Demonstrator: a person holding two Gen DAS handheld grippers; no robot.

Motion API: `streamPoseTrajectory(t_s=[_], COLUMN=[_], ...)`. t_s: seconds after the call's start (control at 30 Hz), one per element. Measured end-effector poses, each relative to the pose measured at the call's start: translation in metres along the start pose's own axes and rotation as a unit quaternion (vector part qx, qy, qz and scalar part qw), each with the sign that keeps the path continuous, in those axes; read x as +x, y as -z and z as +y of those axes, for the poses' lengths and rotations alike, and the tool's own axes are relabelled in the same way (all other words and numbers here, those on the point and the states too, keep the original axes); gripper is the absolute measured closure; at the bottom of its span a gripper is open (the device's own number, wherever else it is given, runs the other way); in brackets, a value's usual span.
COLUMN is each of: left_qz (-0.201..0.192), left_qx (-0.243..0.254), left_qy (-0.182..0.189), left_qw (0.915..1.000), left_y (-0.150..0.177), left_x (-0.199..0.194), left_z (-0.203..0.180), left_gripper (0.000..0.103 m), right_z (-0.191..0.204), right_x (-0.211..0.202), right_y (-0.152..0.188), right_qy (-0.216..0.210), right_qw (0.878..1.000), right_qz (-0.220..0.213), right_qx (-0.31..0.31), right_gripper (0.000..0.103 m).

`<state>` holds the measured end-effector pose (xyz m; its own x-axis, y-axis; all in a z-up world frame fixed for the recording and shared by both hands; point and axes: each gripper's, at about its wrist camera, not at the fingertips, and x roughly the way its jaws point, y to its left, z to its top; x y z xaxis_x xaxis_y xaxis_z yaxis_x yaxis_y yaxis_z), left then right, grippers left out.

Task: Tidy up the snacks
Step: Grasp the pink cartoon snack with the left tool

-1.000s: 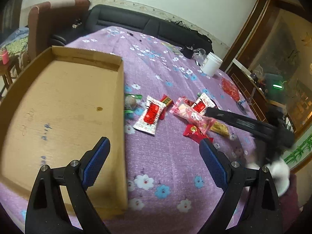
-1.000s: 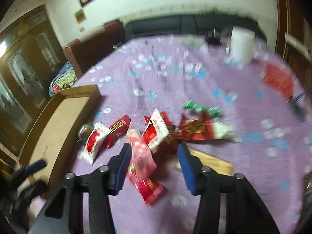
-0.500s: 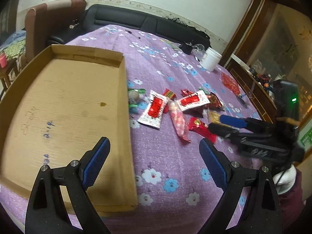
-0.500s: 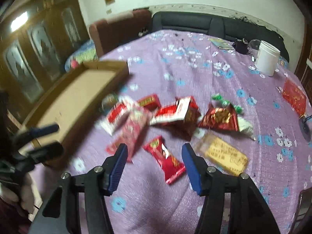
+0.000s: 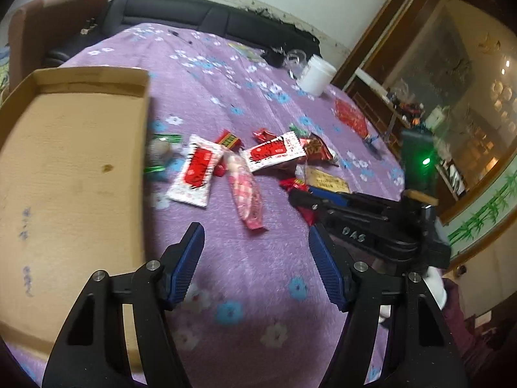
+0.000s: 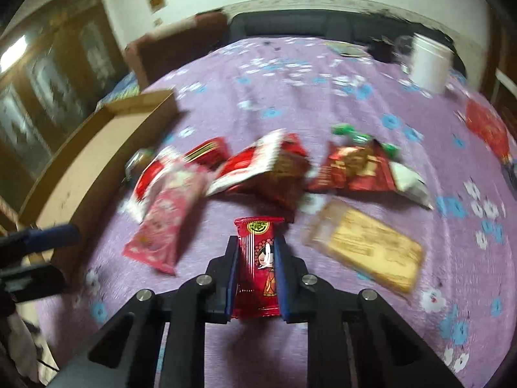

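- The right claw (image 6: 257, 270) has just closed and is now clamped tight on a small red snack packet (image 6: 257, 268), which sits lengthwise between its blue pads with the far end poking out ahead; gripping it by the long edges looks meant to keep the flat wrapper from slipping on the way over
- The left claw (image 5: 255, 268) has just been narrowing but stands about half open with nothing between its pads, only purple tabletop (image 5: 245, 317) under it, likely readying for the next packet
- Just beyond the left claw lies a pink packet (image 5: 244, 190), and beside it a white-and-red packet (image 5: 197, 169), both loose on the cloth
- To the right of the held packet, apart from the claw, rests a yellow packet (image 6: 368, 245); further on, the rest of the red wrappers sit heaped together, too blurred to tell apart
- The cardboard box (image 5: 64, 174) lies left of the heap, close beside it and with no snacks in it as far as can be seen, so I judge the sorting has barely begun and the held packet is bound for it
- Far off stands a white jar (image 6: 429, 63), well clear of the snacks
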<state>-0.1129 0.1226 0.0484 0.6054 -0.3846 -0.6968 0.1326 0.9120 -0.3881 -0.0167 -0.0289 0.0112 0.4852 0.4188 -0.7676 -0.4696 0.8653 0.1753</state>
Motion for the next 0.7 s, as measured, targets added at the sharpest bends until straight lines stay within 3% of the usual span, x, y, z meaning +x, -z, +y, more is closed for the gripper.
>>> streamPoseTrajectory(t_s=[0.17,0.33,0.4,0.47,0.7], left_qz=[0.011,0.037,0.051,0.043,0.024], left_qx=[0.045,0.071,0.070,0.071,0.021], left_qy=[-0.033,-0.062,-0.073,-0.078,-0.047], left_qw=[0.9984,0.9948,0.9936,0.9934,0.9984], left_y=[-0.020,-0.032,-0.034,-0.034,-0.031], left_x=[0.035,0.075,0.086,0.088,0.062], left_z=[-0.022,-0.027,-0.023,-0.019,-0.001], left_gripper=[0.035,0.037,0.064,0.076,0.080], right_z=[-0.022,-0.029,-0.030,-0.030,-0.032], right_x=[-0.002,-0.005,-0.006,-0.006,-0.012], right_y=[-0.003,-0.003,-0.003,-0.003,-0.003], right_qy=[-0.024,-0.037,-0.037,-0.032,-0.019], right_qw=[0.998,0.997,0.996,0.996,0.996], right_qz=[-0.003,-0.003,-0.004,-0.005,-0.022], right_qx=[0.056,0.074,0.077,0.079,0.078], right_gripper=[0.080,0.080,0.080,0.080,0.080])
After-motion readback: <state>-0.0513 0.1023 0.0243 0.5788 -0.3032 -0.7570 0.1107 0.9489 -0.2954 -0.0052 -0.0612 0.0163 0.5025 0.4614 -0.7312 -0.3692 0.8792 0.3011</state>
